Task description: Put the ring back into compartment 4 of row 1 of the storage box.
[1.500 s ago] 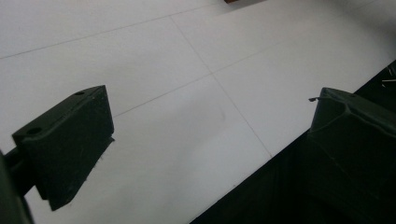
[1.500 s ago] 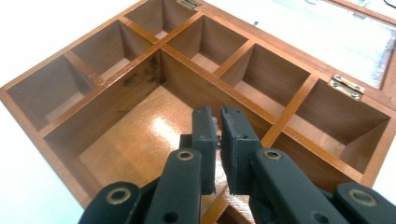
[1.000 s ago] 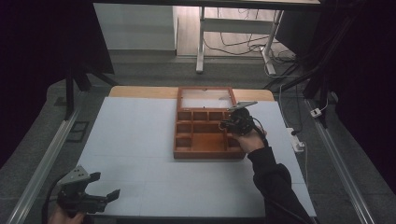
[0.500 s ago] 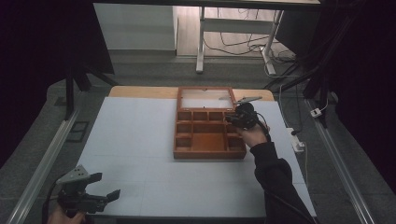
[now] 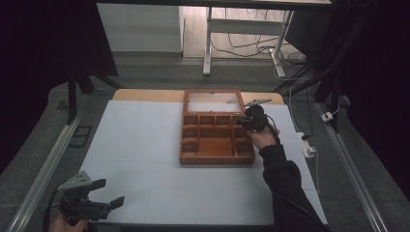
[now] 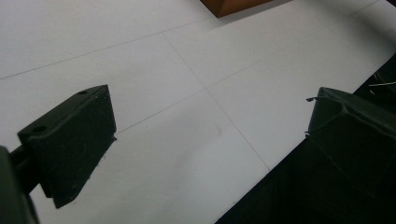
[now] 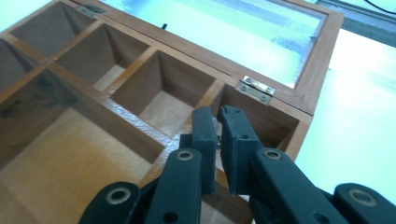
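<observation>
Right gripper (image 7: 218, 140) now farther back over box (image 5: 217, 146), grasp unclear.

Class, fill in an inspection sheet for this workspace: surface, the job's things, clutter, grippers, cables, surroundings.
Surface: pale table, wooden strip at far edge.
Job's things: wooden box, lid laid open behind it, compartments look empty.
Clutter: nothing seen.
Grippers: left gripper at the near left corner, jaws wide apart; right gripper over the box's far right compartment, jaws nearly closed, narrow gap, nothing clearly held.
Cables: a loose tangle on the floor beyond.
Surroundings: dark curtains, metal stand.
</observation>
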`<state>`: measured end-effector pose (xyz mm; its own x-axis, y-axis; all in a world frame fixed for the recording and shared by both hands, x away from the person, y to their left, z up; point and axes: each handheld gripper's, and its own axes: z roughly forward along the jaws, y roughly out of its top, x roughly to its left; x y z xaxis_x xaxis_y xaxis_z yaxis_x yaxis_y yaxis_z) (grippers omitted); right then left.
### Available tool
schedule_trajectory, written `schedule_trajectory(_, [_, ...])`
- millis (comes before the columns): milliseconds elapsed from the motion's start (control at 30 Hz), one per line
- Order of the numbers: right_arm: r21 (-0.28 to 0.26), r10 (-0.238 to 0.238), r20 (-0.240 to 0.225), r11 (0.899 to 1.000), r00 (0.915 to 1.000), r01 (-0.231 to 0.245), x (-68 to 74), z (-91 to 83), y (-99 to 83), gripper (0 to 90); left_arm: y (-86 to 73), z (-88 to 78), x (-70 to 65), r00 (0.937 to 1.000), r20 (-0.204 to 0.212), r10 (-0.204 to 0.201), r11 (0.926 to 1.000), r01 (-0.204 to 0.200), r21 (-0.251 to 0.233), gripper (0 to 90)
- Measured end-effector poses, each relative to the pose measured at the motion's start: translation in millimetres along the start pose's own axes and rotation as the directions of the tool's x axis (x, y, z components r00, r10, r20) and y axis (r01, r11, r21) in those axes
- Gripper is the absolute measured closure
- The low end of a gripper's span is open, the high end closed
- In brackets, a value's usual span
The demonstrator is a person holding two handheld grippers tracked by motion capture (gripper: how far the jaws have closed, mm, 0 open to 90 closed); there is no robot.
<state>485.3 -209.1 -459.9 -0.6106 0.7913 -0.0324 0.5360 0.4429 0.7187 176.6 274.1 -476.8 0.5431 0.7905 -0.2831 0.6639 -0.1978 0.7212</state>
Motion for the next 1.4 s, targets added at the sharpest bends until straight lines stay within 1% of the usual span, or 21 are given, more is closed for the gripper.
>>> schedule_trajectory(133, [0.006, 0.003, 0.013, 1.0, 0.9999, -0.003, -3.5, 3.2, -1.6, 84.3, 0.0, -0.1, 0.2, 1.0, 0.001, -0.001, 1.0, 0.001, 0.0, 1.4])
schedule_trajectory(167, [0.006, 0.002, 0.024, 1.0, 0.9997, -0.003, -5.1, 5.3, -2.2, 84.3, 0.0, -0.1, 0.2, 1.0, 0.001, -0.001, 1.0, 0.001, 0.0, 1.4])
schedule_trajectory(700, [0.041, 0.002, 0.051, 0.999, 0.9987, -0.004, -9.0, 23.7, -6.2, 84.1, -0.1, 0.0, -0.1, 1.0, 0.0, 0.001, 1.0, -0.001, 0.002, 1.7])
schedule_trajectory(1067, [0.065, -0.013, 0.05, 0.998, 0.9986, 0.01, -6.9, 28.9, -8.2, 83.1, -0.1, 0.1, -0.1, 1.0, 0.0, 0.0, 1.0, 0.0, 0.003, 1.8])
schedule_trajectory(1167, [0.067, -0.005, 0.035, 0.998, 0.9994, 0.003, -7.3, 28.1, -7.5, 82.1, -0.1, 0.0, 0.1, 1.0, 0.001, -0.001, 1.0, 0.001, 0.002, 1.8])
schedule_trajectory(1300, [0.061, 0.006, 0.032, 0.998, 0.9995, -0.008, -6.9, 27.8, -7.0, 79.4, -0.1, 0.0, 0.0, 1.0, 0.0, -0.001, 1.0, 0.001, 0.002, 1.8])
schedule_trajectory(1400, [0.053, 0.006, 0.033, 0.999, 0.9994, -0.008, -6.4, 25.7, -5.8, 78.4, -0.1, -0.1, 0.0, 1.0, 0.0, -0.001, 1.0, 0.001, 0.001, 1.8])
